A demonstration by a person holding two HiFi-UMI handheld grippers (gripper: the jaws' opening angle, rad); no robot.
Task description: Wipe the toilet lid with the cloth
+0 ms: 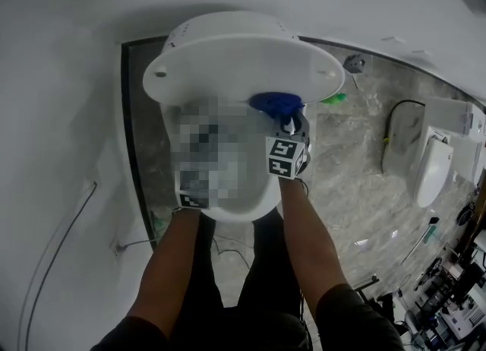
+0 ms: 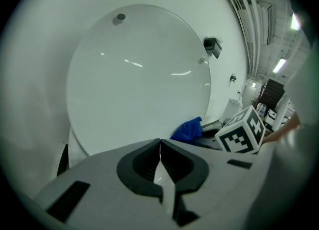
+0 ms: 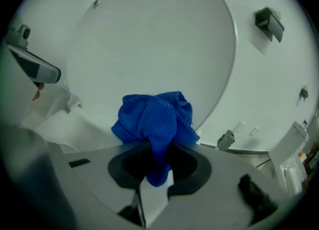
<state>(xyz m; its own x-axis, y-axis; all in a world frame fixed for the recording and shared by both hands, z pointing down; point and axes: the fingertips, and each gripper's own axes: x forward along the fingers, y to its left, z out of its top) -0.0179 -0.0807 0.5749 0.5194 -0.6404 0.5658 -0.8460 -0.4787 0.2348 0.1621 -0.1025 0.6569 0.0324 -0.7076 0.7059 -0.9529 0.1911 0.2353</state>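
Left gripper point(image 2: 159, 147) is empty, its jaws pressed fully together and pointing at the raised lid point(image 2: 134, 74). Right gripper point(image 3: 155, 150) has its jaws clamped on a bunched-up blue cloth point(image 3: 155, 117), which sits right by the lid's lower edge, can't tell if it's touching. Past that it's just white wall point(image 3: 279, 74) and a marbled floor point(image 1: 357, 159).

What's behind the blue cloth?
The raised white toilet lid stands behind the blue cloth, which the right gripper pinches. The lid's lower edge directly behind the cloth is covered.
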